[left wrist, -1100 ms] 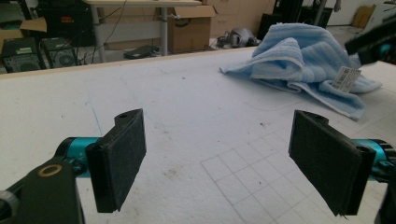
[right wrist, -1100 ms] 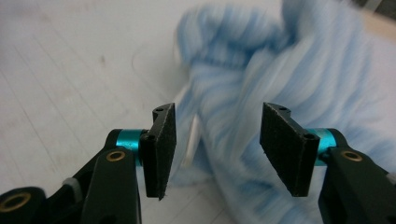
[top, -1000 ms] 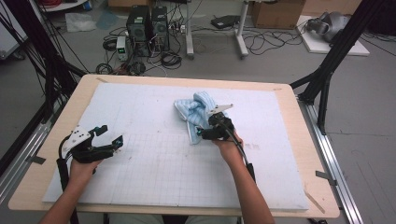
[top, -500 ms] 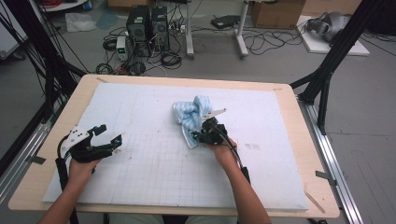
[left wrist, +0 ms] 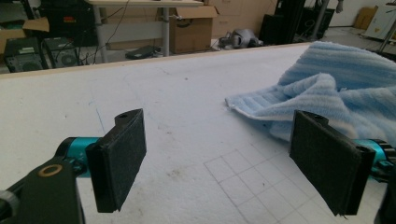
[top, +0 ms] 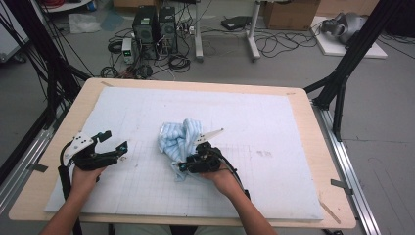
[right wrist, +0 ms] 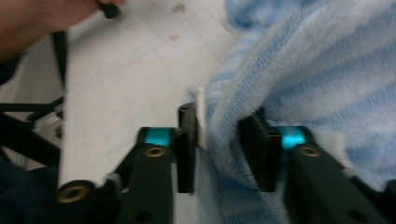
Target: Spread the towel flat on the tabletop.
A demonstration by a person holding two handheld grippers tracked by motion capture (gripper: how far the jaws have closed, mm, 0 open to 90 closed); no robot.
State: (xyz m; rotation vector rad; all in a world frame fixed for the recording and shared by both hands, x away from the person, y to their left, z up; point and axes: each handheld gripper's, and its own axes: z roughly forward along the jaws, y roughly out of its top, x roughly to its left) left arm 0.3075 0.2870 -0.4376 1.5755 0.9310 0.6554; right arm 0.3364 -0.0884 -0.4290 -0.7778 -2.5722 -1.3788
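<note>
At the bench's left edge, the left gripper [top: 116, 147] rests low over the white mat [top: 274, 127], its hand [top: 84, 178] coming in from the near edge; jaws wide apart with nothing between them, aimed toward the towel. Near the bench's middle lies the crumpled light-blue striped towel [top: 178, 139], bunched into folds, fluffy, with a white hem. At its near side the right gripper [top: 183, 166] points left; its jaws have just been opening and a towel fold sits pinched between the pads [right wrist: 254, 149]
</note>
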